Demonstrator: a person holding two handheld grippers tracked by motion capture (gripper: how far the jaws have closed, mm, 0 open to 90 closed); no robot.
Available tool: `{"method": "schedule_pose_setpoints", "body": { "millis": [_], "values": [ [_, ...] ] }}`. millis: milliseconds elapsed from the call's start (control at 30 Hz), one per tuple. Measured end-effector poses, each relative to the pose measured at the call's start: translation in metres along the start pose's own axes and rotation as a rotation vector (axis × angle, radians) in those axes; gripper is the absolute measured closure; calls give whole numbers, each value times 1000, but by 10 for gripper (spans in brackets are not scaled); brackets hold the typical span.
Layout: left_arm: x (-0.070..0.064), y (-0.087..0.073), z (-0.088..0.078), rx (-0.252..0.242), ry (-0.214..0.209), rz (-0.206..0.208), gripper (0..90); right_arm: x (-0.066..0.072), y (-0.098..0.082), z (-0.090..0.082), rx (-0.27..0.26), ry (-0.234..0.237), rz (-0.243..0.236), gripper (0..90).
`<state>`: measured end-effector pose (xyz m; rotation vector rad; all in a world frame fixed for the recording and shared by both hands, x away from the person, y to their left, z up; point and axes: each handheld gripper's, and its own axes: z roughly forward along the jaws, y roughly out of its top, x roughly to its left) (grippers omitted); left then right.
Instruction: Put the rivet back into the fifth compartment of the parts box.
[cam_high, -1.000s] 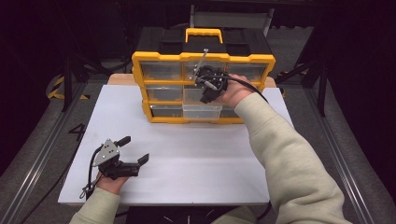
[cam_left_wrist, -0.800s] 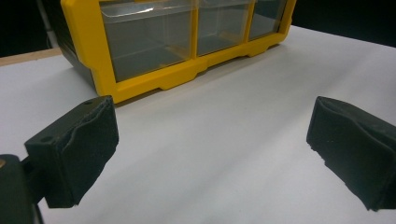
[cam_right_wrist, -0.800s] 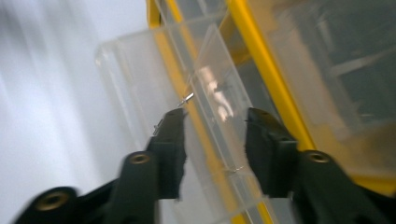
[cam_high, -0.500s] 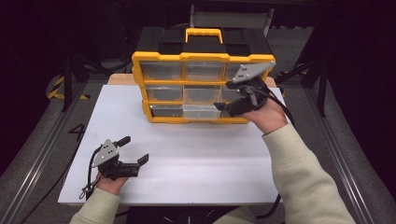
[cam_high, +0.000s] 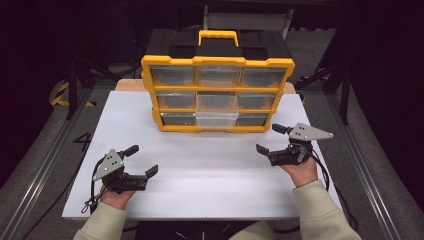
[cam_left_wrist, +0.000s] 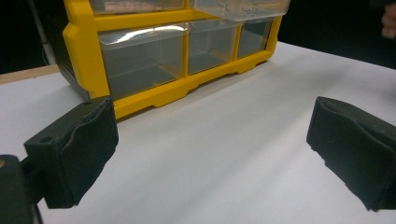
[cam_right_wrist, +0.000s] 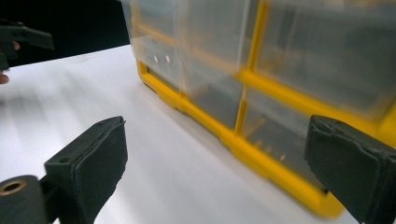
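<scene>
A white desk (cam_high: 210, 175) fills the middle of the high view, its top evenly lit and matte. A strip of bare wood (cam_high: 131, 85) shows at its far edge, toward 11 o'clock. Grey carpet-like floor (cam_high: 30, 165) lies on both sides. Metal rails (cam_high: 47, 165) run along the floor at 9 o'clock and at 3 o'clock. Yellow-and-black hazard tape (cam_high: 62, 95) marks the floor at 10 o'clock. Dark stand legs (cam_high: 340, 80) rise at 2 o'clock. Beyond 12 o'clock the room falls into darkness.
</scene>
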<state>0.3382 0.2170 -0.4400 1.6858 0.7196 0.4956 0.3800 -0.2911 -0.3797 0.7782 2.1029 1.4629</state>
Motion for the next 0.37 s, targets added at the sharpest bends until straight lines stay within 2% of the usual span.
{"method": "schedule_pose_setpoints", "body": {
  "millis": [133,200,367],
  "values": [
    [2,0,0,1,-3,-5,30,1,-36,-3,-39,-45,3,70],
    [2,0,0,-11,-2,-7,29,-1,-48,-2,-54,-60,25,65],
    [4,0,-2,-23,-7,-3,28,-2,-52,1,-51,-71,48,59]
  ]
}}
